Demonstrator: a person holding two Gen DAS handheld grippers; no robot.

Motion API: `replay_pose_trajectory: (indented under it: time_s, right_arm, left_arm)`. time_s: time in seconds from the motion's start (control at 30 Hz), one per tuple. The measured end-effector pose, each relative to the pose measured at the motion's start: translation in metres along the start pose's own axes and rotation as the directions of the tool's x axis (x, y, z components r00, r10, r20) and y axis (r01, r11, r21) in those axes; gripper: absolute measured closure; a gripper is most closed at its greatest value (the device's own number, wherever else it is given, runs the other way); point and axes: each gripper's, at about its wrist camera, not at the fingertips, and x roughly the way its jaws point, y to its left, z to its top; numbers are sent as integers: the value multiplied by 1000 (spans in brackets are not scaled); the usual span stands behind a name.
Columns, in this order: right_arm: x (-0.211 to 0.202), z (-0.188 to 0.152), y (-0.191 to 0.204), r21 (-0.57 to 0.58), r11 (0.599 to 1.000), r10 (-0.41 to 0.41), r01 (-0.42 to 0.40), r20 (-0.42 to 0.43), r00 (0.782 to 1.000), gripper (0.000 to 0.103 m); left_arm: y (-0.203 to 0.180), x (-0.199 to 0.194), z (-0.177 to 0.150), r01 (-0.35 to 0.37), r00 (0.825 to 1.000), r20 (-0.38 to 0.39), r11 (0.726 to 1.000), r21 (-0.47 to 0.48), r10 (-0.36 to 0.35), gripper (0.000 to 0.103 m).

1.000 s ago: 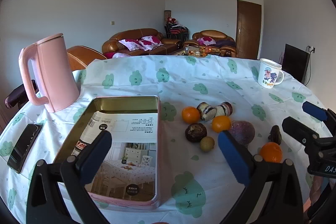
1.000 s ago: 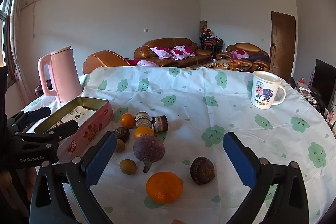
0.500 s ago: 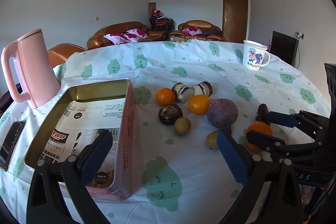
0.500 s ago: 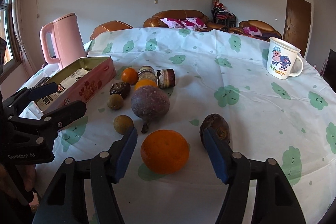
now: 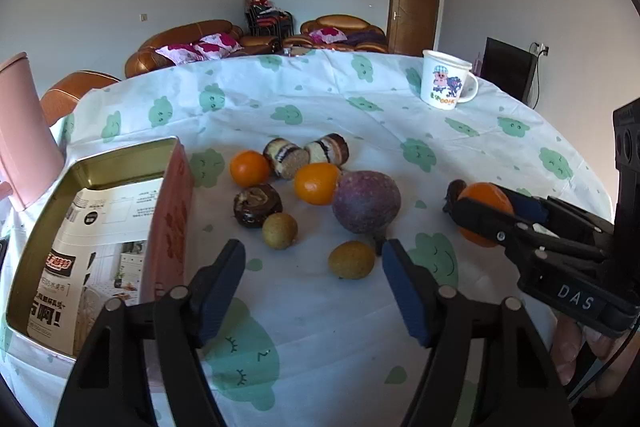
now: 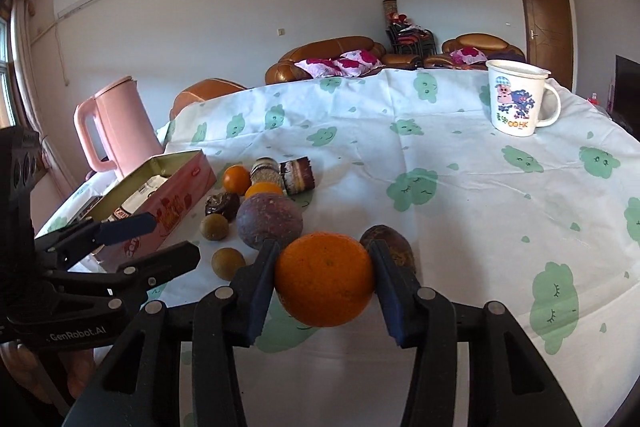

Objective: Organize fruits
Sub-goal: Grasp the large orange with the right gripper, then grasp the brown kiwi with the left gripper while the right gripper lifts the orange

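Observation:
In the right wrist view my right gripper [image 6: 324, 281] is closing on a large orange [image 6: 325, 279], and both blue pads touch its sides. The left wrist view shows that orange [image 5: 486, 203] in the right gripper [image 5: 476, 205] at the right. My left gripper [image 5: 314, 269] is closing with a small brown-green fruit [image 5: 351, 259] between its fingers, and the pads stand clear of it. A purple fruit [image 5: 366, 201], two small oranges [image 5: 250, 167] [image 5: 317, 183] and another small brown-green fruit [image 5: 280, 231] lie just beyond. The open tin box [image 5: 120, 163] is at the left.
Three chocolate cake pieces [image 5: 286, 157] [image 5: 328, 149] [image 5: 257, 201] lie among the fruit. A dark fruit [image 6: 394, 243] sits right behind the held orange. A pink kettle [image 6: 116, 123] stands behind the tin and a cartoon mug [image 6: 516, 99] at the far right.
The left gripper swung right from over the tin to the small fruit, and its jaws narrowed. The right gripper sank and its jaws came in against the large orange.

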Motion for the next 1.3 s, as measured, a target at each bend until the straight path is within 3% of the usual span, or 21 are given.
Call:
replay_pose_trajectory:
  time_s: [0.1,0.17,0.23,0.33,0.47,0.73,1.3]
  right_arm:
    - [1,0,0,6,1000,4,-4,0,1000,54]
    - [1,0,-2,13,1000,11,-11,-2,1000,54]
    - [3,0,-3,15,1000,18,-18,-9,1000,54]
    - [4,0,0,-6,1000,16,-16,-17,1000,54]
    - [3,-1,6,-40,999,-1,1,-7,1000,54]
    - [-4,-3,11,-78,997,-3,7,42,999,54]
    - [-21,-9,20,-132,991,32,-13,144,989,54]
  left_arm:
    - [-5,13,2,27,998,-50,1000,8,-27,38]
    - [-8,21,3,54,995,-84,999,7,-53,52]
    - [-12,27,3,66,992,-110,998,14,-64,53]
    - [-12,35,4,77,988,-135,997,3,-76,71]
    - [-15,32,2,80,989,-123,996,27,-76,72]
    - [-12,11,1,35,999,20,998,46,-36,72]
    - [-6,-15,-2,25,982,188,1000,16,-28,72]
